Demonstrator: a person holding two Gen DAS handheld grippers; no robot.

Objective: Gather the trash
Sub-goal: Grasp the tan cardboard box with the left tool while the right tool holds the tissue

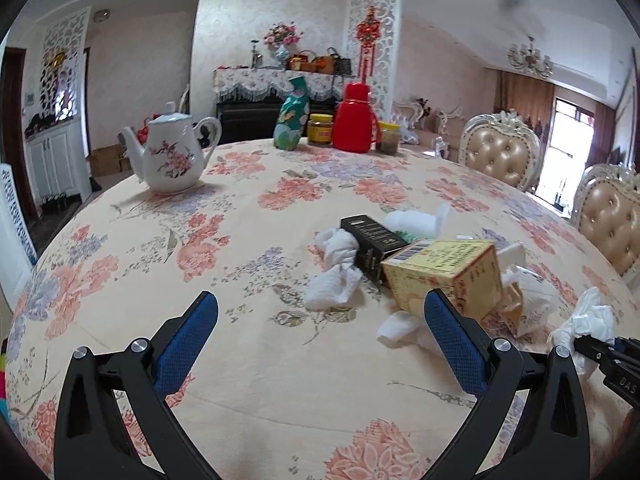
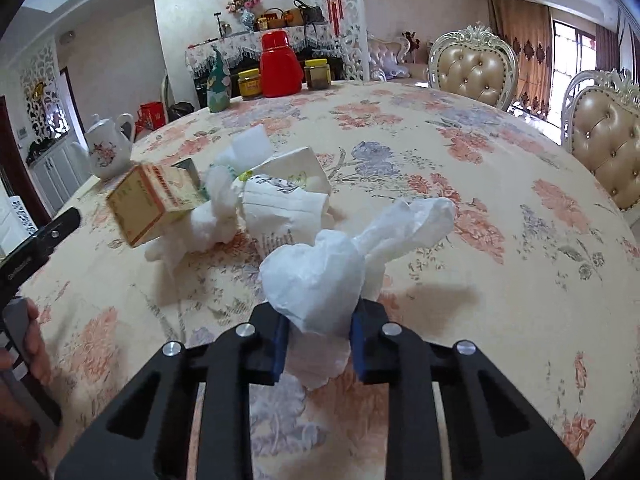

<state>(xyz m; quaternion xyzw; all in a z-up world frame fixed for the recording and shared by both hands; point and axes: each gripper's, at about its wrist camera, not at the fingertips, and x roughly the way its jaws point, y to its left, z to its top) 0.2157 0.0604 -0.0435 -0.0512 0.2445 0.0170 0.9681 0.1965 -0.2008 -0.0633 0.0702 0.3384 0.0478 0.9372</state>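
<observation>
On the table (image 1: 280, 360): two boxes (image 1: 444, 272), two jars (image 1: 320, 130), one teapot (image 1: 170, 156)

Left gripper (image 1: 320, 328): black triangular arms, blue mesh-textured fingers (image 1: 188, 340), silver screws at 9 and 3 o'clock. Right gripper (image 2: 319, 344): identical black arms, blue fingers (image 2: 280, 344).

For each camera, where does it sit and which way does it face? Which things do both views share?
Left wrist: sits on the left tool, open, facing across the floral table at the yellow box; the right tool shows at the edge.
Right wrist: sits on the right tool, shut on a crumpled tissue; a hand shows at left.
Shared: yellow box, teapot, red thermos.
</observation>
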